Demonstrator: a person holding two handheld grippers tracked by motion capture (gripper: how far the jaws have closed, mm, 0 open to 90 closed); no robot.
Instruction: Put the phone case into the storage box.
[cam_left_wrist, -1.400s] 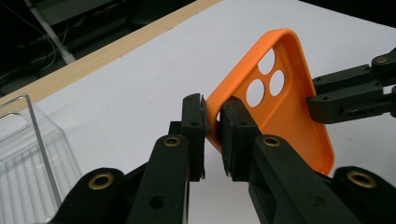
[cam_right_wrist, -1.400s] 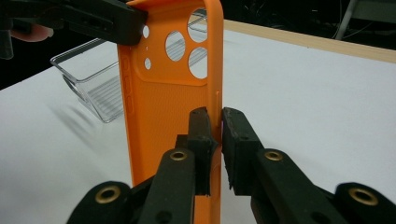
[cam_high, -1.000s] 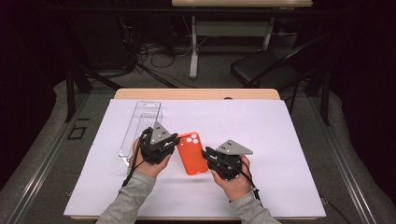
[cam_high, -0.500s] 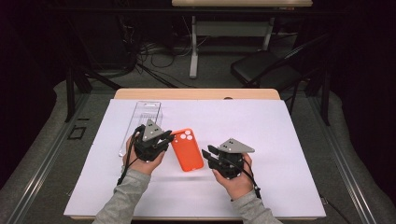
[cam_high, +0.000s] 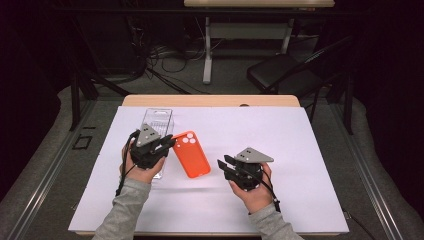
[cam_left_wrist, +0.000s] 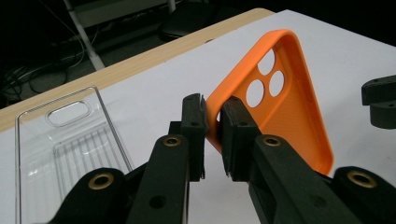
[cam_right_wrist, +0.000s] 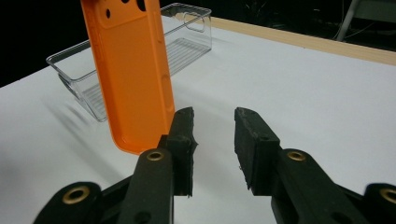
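1. Left claw (cam_left_wrist: 212, 135) clamped on the long edge of the orange phone case (cam_left_wrist: 275, 102), near its camera-hole end; rim sits between the two pads.
2. Case lifted and tilted off the white desk (cam_high: 310, 150), roughly at centre, just right of the clear plastic tray (cam_high: 157, 125). Far end raised; whether the near end touches the surface cannot be told.
3. Right claw (cam_right_wrist: 212, 140) open and empty, jaws well parted, just right of the case's near end and apart from it.
4. Judgement: edge grip chosen because the thin rim is the only part a narrow claw can pinch; free claw apparently posted close to take the near end or steady it.
5. Case appearance: bright orange, matte, rounded corners, raised lip, round camera cut-outs at the far end, small side openings along one edge. Hollow side faces the left gripper view, smooth back the right gripper view.
6. Tray transparent, ribbed floor, oblong slot at its far end, nothing inside.
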